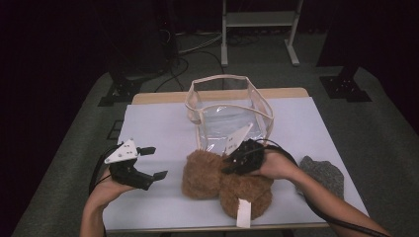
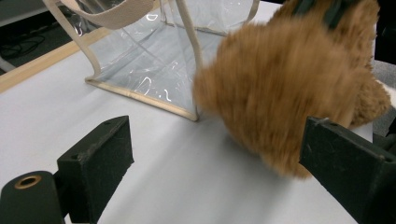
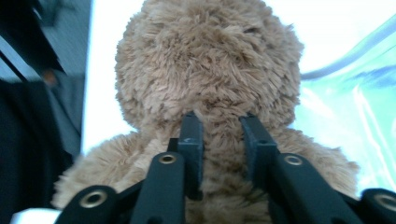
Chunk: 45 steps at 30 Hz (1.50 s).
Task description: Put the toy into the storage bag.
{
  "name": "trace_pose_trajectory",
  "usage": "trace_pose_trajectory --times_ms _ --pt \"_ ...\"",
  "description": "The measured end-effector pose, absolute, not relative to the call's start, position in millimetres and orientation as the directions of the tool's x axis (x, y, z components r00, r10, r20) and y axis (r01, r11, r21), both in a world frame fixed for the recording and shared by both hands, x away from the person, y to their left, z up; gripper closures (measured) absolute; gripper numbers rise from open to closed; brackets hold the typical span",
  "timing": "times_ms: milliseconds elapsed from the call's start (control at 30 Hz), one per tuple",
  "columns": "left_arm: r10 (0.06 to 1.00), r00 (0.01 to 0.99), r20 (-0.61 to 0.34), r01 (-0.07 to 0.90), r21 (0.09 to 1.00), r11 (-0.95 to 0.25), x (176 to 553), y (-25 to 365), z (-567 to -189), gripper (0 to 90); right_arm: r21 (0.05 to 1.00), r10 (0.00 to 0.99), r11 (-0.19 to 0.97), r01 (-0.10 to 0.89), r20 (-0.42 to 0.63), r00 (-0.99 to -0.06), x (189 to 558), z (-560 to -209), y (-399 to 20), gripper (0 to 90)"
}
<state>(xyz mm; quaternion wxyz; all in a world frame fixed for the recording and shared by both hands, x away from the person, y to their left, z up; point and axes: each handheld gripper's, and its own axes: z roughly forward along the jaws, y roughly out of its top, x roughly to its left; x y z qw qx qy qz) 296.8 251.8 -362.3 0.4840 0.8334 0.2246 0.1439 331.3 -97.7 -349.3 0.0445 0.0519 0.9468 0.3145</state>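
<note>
Two tongs are in my hands over the white desk [image 1: 158, 123]. My right tongs [image 1: 232, 165] are clamped on the neck of the brown teddy bear [image 1: 225, 182], which lies near the desk's front edge, just in front of the clear tote bag [image 1: 230, 111]. My left tongs [image 1: 150, 163] hover beside the bear's head, jaws wide apart, holding nothing. Grey cloth [image 1: 323, 173] lies by my right forearm.

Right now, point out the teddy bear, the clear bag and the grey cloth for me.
teddy bear [image 1: 202, 174]: high view, on its furry head.
clear bag [image 1: 257, 101]: high view, on the beige trim of its right rim.
grey cloth [image 1: 323, 174]: high view, on the middle of the bundle, right of the person's forearm.
</note>
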Motion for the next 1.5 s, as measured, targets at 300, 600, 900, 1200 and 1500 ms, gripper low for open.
trace_pose_trajectory --times_ms 300,600,900,1200,1500 --pt "0.516 0.856 0.019 0.239 0.871 -0.428 296.6 252.3 -362.7 8.6 0.567 0.158 0.809 0.155 0.045 -0.986 335.7 -340.6 -100.8 33.9" --pt "0.507 0.862 0.022 0.240 0.863 -0.444 297.7 249.5 -364.4 8.6 0.543 0.173 0.826 0.154 0.017 -0.985 332.9 -358.2 -103.8 29.6" --pt "0.507 0.861 0.026 0.236 0.864 -0.445 297.1 248.9 -363.7 8.6 0.515 0.177 0.844 0.145 -0.012 -0.984 333.6 -371.9 -104.6 58.2" --pt "0.511 0.859 0.025 0.237 0.865 -0.442 297.2 249.8 -363.0 8.6 0.650 0.165 0.754 0.089 -0.057 -0.985 323.3 -355.2 -112.4 70.7" --pt "0.523 0.852 0.028 0.237 0.870 -0.432 296.5 256.6 -361.3 8.5 0.698 0.164 0.713 0.065 -0.076 -0.984 323.4 -329.9 -115.1 71.7"
